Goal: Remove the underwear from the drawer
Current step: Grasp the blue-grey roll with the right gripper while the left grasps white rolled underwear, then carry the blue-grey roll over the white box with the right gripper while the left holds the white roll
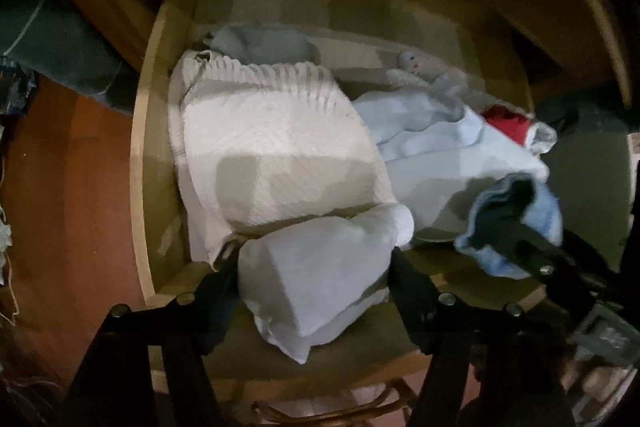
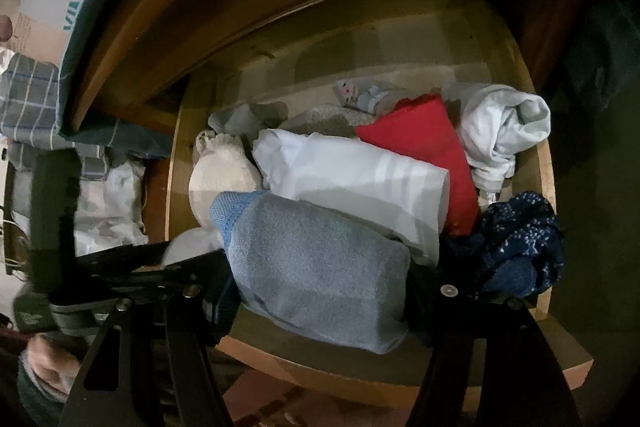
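Both grippers grip bundles at the drawer (image 1: 138,163) front for lifting out: left gripper (image 1: 316,259) clamps the white bundle (image 1: 320,275); right gripper (image 2: 320,279) clamps the grey-blue bundle (image 2: 320,267).

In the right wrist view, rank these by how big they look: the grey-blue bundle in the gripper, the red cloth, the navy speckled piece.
1. grey-blue bundle, though it is nearest the camera, so this is unsure.
2. red cloth and navy speckled piece: alike, not ranked.
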`<control>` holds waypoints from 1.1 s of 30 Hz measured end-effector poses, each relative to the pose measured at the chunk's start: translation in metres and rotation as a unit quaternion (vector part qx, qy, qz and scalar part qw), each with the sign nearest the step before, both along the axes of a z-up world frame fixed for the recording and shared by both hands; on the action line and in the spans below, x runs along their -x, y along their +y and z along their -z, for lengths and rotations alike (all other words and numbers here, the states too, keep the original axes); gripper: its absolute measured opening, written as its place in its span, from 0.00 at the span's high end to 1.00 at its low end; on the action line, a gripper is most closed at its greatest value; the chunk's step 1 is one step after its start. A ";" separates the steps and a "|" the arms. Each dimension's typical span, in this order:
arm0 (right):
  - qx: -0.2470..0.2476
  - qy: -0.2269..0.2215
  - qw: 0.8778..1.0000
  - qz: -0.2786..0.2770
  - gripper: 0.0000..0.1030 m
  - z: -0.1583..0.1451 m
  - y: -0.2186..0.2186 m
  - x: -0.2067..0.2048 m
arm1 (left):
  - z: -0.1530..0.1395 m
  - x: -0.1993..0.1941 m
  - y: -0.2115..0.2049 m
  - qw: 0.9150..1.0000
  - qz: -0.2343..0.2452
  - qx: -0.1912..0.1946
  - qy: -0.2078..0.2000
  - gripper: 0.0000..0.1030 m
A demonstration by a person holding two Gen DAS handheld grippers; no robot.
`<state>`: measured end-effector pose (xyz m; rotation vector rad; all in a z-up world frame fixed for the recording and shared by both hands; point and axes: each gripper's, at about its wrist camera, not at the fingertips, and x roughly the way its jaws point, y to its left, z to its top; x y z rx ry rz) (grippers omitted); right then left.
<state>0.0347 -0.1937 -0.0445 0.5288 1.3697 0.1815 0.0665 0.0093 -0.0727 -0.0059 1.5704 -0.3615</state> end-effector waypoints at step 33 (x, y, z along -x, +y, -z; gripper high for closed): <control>0.136 -0.139 0.980 -0.035 0.38 -0.135 0.010 0.000 | -0.077 0.022 0.051 0.962 -0.076 0.022 -0.260 0.32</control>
